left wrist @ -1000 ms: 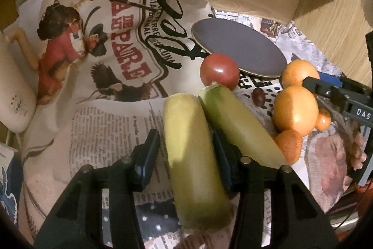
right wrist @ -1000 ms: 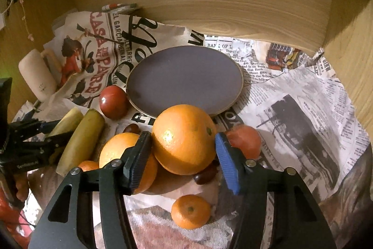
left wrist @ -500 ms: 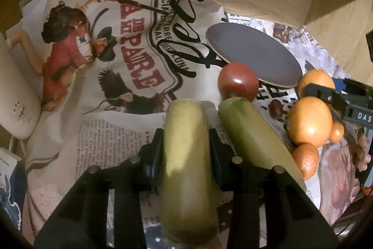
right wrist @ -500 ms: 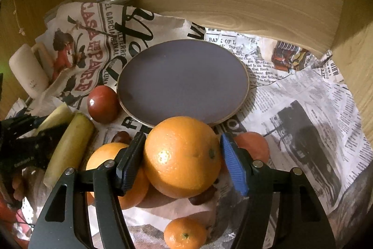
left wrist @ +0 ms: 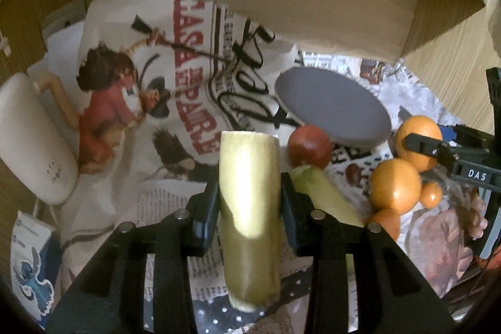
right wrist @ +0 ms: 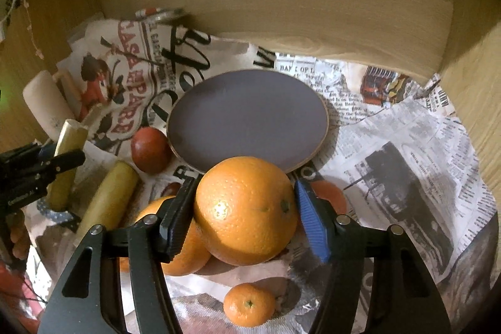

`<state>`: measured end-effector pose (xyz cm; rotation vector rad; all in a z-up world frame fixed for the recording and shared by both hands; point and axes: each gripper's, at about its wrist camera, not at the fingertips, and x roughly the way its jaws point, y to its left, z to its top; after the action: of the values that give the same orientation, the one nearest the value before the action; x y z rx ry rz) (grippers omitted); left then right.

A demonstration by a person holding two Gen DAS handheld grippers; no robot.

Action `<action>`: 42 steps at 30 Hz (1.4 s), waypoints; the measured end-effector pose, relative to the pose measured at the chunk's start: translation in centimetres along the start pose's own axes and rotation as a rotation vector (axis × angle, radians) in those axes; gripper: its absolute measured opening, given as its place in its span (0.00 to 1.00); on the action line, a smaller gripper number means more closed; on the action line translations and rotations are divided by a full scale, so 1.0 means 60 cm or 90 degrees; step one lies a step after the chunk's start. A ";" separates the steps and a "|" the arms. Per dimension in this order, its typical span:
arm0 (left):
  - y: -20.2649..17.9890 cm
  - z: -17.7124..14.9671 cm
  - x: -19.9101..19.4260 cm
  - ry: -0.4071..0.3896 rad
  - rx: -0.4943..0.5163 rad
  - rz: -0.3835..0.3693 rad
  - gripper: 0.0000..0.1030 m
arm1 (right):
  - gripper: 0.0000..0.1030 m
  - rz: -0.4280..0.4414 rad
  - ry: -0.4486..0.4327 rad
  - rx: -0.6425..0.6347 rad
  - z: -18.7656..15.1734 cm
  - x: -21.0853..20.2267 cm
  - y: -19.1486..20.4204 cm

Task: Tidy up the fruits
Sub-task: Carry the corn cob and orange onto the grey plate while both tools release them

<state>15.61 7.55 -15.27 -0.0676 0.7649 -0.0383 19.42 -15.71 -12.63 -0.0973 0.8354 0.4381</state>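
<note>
I have both picks made, my left tongs [left wrist: 249, 208] pinching the yellow-green fruit [left wrist: 249, 208] and my right tongs [right wrist: 242, 213] clamping the big orange [right wrist: 245, 210], so next I judge each must travel forward to the grey plate [right wrist: 247, 115] just beyond the tips

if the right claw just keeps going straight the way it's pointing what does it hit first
Probably the grey plate. The right claw is shut on the big orange and points at the plate's near rim, with nothing between. Height above it is unclear, so it might pass over.

Pale yellow-green banana [left wrist: 249, 202], glossy orange [right wrist: 245, 210], grey-purple plate [right wrist: 250, 111] (tan-rimmed), red-lettered black-and-white newspaper [right wrist: 407, 152].
</note>
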 end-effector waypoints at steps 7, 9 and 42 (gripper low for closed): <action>-0.017 0.035 -0.026 -0.043 0.004 -0.011 0.35 | 0.58 -0.004 -0.043 -0.003 0.018 -0.033 -0.002; -0.022 0.049 -0.030 -0.058 0.007 -0.011 0.35 | 0.58 -0.008 -0.053 -0.006 0.023 -0.039 -0.003; -0.154 0.180 0.113 -0.009 0.105 -0.094 0.35 | 0.58 -0.038 -0.017 -0.051 0.156 0.081 -0.039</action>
<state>27.87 -1.53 -11.49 0.0323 0.7396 -0.2403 29.76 -13.82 -10.09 -0.1893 0.7861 0.4161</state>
